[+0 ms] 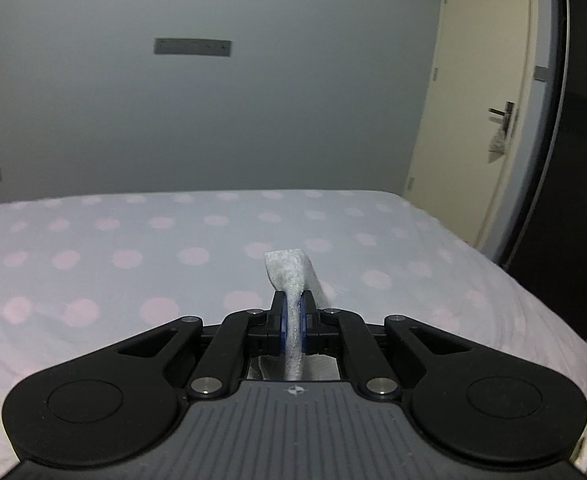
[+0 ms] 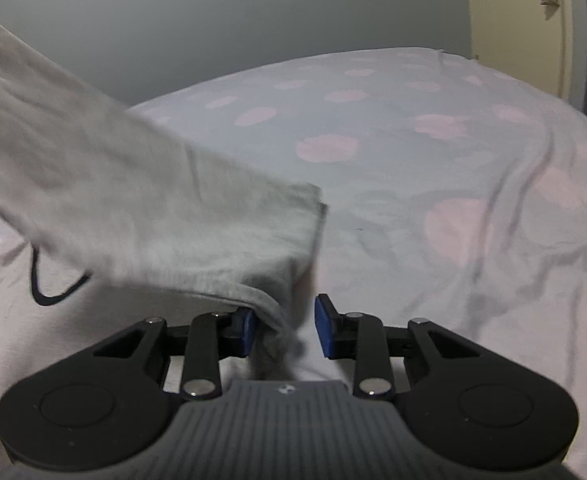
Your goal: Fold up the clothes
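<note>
The left gripper (image 1: 292, 312) pinches the soft, limp grey garment (image 2: 125, 184) above the bed (image 2: 413, 160); the right gripper (image 2: 286, 330) gapes around its hem.

Right hand-held gripper (image 2: 285, 330) jaws apart, grey garment (image 2: 113, 184) fabric bunched between them, touching left pad only. Garment rises up-left off the bed (image 2: 433, 168), pink-dotted sheet. Grey wall (image 2: 313, 8) behind.

- grey garment (image 2: 141, 184): soft matt knit cloth
- bed (image 1: 133, 248) sheet: smooth matt cotton, dotted
- left tongs (image 1: 292, 312): matt black plastic, shiny metal rivets
</note>
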Motion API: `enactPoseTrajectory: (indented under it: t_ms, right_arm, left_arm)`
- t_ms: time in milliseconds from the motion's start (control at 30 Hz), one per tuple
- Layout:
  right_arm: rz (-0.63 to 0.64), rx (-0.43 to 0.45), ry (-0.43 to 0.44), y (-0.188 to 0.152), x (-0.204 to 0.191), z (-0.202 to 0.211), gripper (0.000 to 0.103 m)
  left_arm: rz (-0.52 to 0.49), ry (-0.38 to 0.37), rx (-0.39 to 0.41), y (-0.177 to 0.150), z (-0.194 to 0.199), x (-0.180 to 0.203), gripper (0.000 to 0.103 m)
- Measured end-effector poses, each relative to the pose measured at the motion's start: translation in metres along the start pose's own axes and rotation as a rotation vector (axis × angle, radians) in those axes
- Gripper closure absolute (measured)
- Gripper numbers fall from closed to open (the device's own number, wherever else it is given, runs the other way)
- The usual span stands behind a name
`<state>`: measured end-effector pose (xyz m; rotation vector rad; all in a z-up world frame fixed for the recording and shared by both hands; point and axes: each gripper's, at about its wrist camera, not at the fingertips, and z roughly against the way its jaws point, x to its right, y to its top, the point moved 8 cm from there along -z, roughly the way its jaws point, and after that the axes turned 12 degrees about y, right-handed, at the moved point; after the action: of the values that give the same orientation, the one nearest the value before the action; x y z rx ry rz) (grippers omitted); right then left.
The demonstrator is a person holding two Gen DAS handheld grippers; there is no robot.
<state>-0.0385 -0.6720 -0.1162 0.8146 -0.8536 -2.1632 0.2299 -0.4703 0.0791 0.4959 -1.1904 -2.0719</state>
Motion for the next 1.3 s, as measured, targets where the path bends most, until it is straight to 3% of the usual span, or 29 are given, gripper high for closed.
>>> enactPoseTrajectory:
  t_ms: [67, 300, 500, 667, 833, 1000, 1300]
  right_arm:
    - [0.000, -0.002, -0.053, 0.000, 0.009, 0.006, 0.077]
    - [-0.042, -0.072, -0.021, -0.017, 0.015, 0.009, 0.076]
    - [-0.001, -0.097, -0.002, -0.021, 0.010, 0.006, 0.071]
    - [-0.011, -0.121, 0.046, -0.023, 0.007, 0.016, 0.066]
    - [-0.020, -0.120, 0.108, -0.018, -0.003, 0.048, 0.063]
    - [-0.035, -0.083, 0.172, 0.011, -0.013, 0.059, 0.062]
    - [-0.021, -0.172, 0.179, 0.095, -0.001, -0.024, 0.067]
  left_arm:
    - [0.012, 0.037, -0.050, -0.009, -0.009, -0.014, 0.099]
    - [0.049, 0.197, -0.329, -0.113, -0.072, -0.077, 0.099]
    - [0.060, 0.263, -0.433, -0.168, -0.102, -0.101, 0.099]
    - [0.023, 0.281, -0.482, -0.210, -0.107, -0.097, 0.099]
    - [0.034, 0.278, -0.456, -0.205, -0.101, -0.103, 0.099]
    - [0.016, 0.258, -0.434, -0.190, -0.099, -0.101, 0.099]
    - [0.061, 0.274, -0.427, -0.191, -0.097, -0.120, 0.099]
